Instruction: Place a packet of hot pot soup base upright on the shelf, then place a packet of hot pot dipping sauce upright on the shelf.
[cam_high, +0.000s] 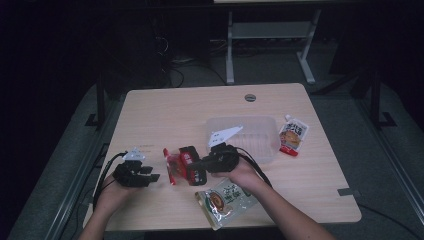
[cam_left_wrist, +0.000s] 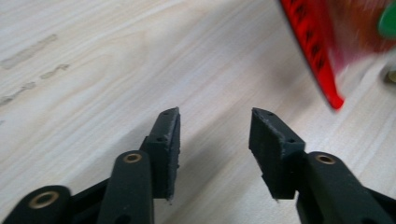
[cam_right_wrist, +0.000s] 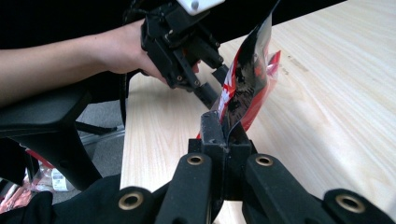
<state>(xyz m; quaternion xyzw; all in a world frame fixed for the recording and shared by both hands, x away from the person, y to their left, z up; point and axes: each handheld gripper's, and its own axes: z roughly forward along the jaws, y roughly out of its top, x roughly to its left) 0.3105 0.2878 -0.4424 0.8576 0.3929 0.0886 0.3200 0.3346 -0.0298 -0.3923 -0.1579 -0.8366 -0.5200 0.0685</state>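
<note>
Red snack packet lifted by the right gripper alone
Right gripper (cam_right_wrist: 223, 133) clamps the red packet (cam_right_wrist: 245, 84) for carrying; at its nine o'clock, left gripper (cam_left_wrist: 214, 140) rests apart, holding nothing.

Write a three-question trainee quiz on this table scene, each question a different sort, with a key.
1. True or false: the right gripper is shut on the red and black packet.
2. Multiple choice: the clear plastic tub on the table holds
A. the spouted pouch
B. the green and white packet
C. none of the packets
3. Fill in: the left gripper has its jaws ___, with nothing between them.

Key
1. True: its jaws pinch the packet's edge.
2. C: the spouted pouch lies beside the tub, and the green and white packet lies near the table's front edge.
3. Open.
</note>
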